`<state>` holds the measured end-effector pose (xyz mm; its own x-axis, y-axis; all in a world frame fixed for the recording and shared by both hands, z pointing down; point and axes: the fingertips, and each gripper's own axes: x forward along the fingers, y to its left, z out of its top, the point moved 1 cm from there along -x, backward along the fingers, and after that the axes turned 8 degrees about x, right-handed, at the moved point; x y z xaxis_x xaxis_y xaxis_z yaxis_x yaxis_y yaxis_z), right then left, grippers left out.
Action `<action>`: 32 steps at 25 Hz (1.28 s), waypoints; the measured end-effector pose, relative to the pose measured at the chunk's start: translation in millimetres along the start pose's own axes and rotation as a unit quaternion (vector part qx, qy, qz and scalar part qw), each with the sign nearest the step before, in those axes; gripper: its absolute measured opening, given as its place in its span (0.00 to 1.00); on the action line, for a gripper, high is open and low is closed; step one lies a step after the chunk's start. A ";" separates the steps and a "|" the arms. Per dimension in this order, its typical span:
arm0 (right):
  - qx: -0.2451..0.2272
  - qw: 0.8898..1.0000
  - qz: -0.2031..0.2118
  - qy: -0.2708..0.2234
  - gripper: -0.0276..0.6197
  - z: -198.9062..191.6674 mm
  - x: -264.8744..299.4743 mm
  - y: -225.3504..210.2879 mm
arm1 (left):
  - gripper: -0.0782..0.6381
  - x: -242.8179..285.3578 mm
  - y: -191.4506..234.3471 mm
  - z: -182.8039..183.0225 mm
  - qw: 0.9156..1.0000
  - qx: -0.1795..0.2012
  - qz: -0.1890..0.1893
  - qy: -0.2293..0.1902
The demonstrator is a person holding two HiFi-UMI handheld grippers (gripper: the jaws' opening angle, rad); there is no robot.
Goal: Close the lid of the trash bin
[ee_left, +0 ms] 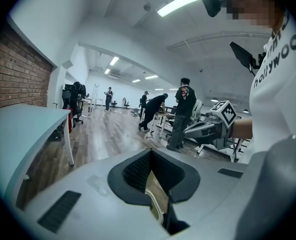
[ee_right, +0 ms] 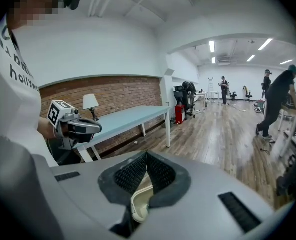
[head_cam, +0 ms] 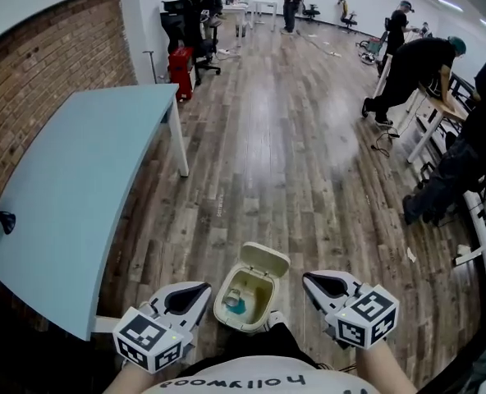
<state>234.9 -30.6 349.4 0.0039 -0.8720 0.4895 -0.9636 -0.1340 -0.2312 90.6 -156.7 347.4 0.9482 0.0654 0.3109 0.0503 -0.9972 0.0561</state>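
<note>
I have the trash bin (head_cam: pixel 245 300) at the bottom centre of the head view. It stands on the wooden floor (head_cam: pixel 276 154), directly between my two tools. Its lid (head_cam: pixel 265 261) is swung up and back on the far side, so the mouth is open. Something blue (head_cam: pixel 235 306) lies inside, but I cannot make out what it is.

The left claw (head_cam: pixel 204 287) sits just left of the bin, tip angled toward the rim and not touching it. In the left gripper view its jaws (ee_left: pixel 150 151) meet at the tip with nothing held. A sliver of the bin's pale rim (ee_left: pixel 155 204) shows through the gap below them.

The right claw (head_cam: pixel 309 277) mirrors it just right of the bin, also clear of it. In the right gripper view its jaws (ee_right: pixel 146 153) are likewise together and empty, with the cream bin edge (ee_right: pixel 140 201) visible beneath.

Each tool can be seen from the other's camera, held level at the side of the frame.

A light blue table (head_cam: pixel 71 212) fills the left of the head view, along a brick wall (head_cam: pixel 54 48). Several people (head_cam: pixel 415 64) stand and bend at the upper right, well apart from the bin.
</note>
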 end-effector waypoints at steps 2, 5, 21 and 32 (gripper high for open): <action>-0.005 1.000 0.016 0.009 0.06 4.5 10.1 -10.6 | 0.12 10.3 4.6 1.7 1.000 -0.007 0.012 0.003; -0.012 0.999 0.035 0.026 0.05 11.2 22.7 -31.2 | 0.12 29.1 11.2 7.4 0.999 -0.016 0.028 0.008; -0.020 0.981 0.146 0.129 0.05 -3.4 98.6 -120.0 | 0.12 85.2 26.9 1.2 0.986 -0.080 0.134 0.051; 0.012 0.949 0.207 0.238 0.06 -59.0 193.7 -153.0 | 0.12 57.4 22.2 -30.3 0.951 -0.145 0.250 0.106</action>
<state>367.3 -151.3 529.2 -0.5002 -0.5420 0.6753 -0.8500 0.1583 -0.5025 136.7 -174.0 395.2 0.7442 -0.3782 0.5506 -0.5084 -0.8553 0.0997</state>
